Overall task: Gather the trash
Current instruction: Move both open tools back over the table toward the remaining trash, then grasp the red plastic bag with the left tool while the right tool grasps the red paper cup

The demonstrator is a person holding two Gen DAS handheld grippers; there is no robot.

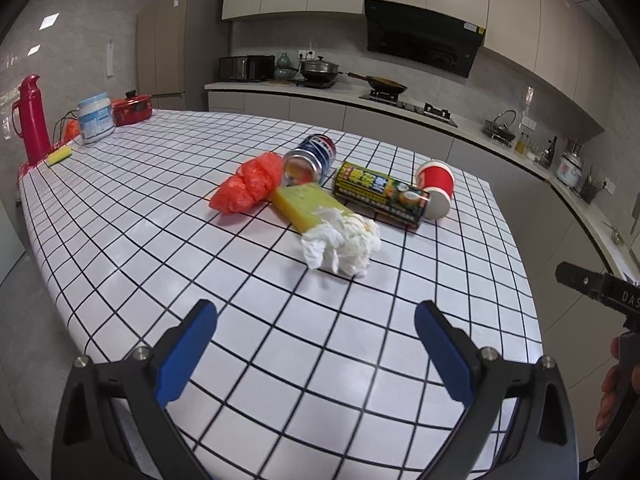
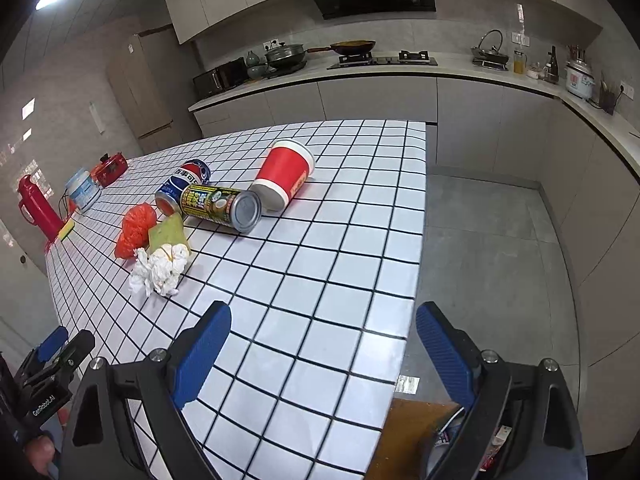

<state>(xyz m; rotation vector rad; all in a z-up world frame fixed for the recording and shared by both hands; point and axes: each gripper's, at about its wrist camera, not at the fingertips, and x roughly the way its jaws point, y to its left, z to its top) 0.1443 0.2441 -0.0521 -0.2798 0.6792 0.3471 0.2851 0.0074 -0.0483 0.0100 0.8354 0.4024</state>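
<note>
Trash lies in a cluster on the white grid-patterned table (image 1: pixel 200 280) (image 2: pixel 340 264). It holds a crumpled white tissue (image 1: pixel 340 246) (image 2: pixel 160 268), a yellow-green sponge (image 1: pixel 310 202) (image 2: pixel 168 232), an orange plastic bag (image 1: pixel 248 188) (image 2: pixel 134 230), a blue cola can (image 1: pixel 312 160) (image 2: pixel 182 186) on its side, a green drink can (image 1: pixel 380 196) (image 2: pixel 220 204) on its side and a tipped red paper cup (image 1: pixel 436 188) (image 2: pixel 284 174). My left gripper (image 1: pixel 316 348) hangs open over the near table edge, well short of the tissue. My right gripper (image 2: pixel 324 352) is open and empty over the table's near right corner.
At the far left of the table stand a red thermos (image 1: pixel 34 120) (image 2: pixel 38 208), a white jar (image 1: pixel 96 116), a red pot (image 1: pixel 132 110) and a small yellow sponge (image 1: pixel 59 156). Kitchen counters (image 2: pixel 360 68) run behind and to the right. A brown bin with scraps (image 2: pixel 420 436) sits below the table's right corner.
</note>
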